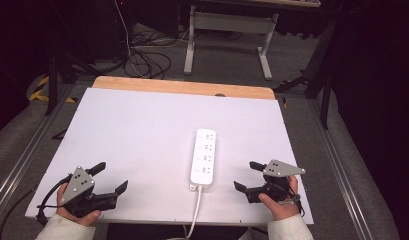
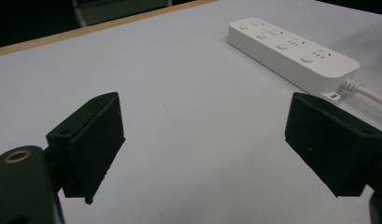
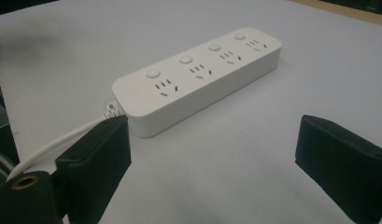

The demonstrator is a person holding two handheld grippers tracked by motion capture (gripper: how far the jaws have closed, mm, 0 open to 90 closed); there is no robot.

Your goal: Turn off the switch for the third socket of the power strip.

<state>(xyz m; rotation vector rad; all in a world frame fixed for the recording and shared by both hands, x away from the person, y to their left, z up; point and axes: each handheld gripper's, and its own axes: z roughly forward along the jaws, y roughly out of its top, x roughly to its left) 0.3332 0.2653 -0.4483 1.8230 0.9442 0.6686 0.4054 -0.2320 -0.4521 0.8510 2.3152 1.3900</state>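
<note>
Item: white power strip [image 1: 204,157], four outlets each with its own round button, lying flat on the white table top [image 1: 142,135] slightly right of centre, long axis running away from you, its white cord [image 1: 196,210] leaving the near end and dropping over the near edge of the table. Your left gripper [image 1: 108,178] rests at the near left corner, well apart from the strip, jaws spread wide and holding nothing; in the left gripper view the strip lies ahead and to the right of them. Your right gripper [image 1: 246,175] sits just to the right of the strip's near end, jaws likewise wide and empty, aimed toward it; in the right gripper view the strip [image 3: 198,77] lies close ahead between the jaws' lines of sight, cord end nearest. Step in hand, by judgement: the approach, with no contact made yet. The next move likely calls for you to bring the right gripper in over the near end, square the jaws across the strip's narrow width and clear of the cord, and close gently on the smooth plastic sides. Markings: no brand name, label or legible writing can be made out on the strip; only socket slots and plain buttons show.
</note>
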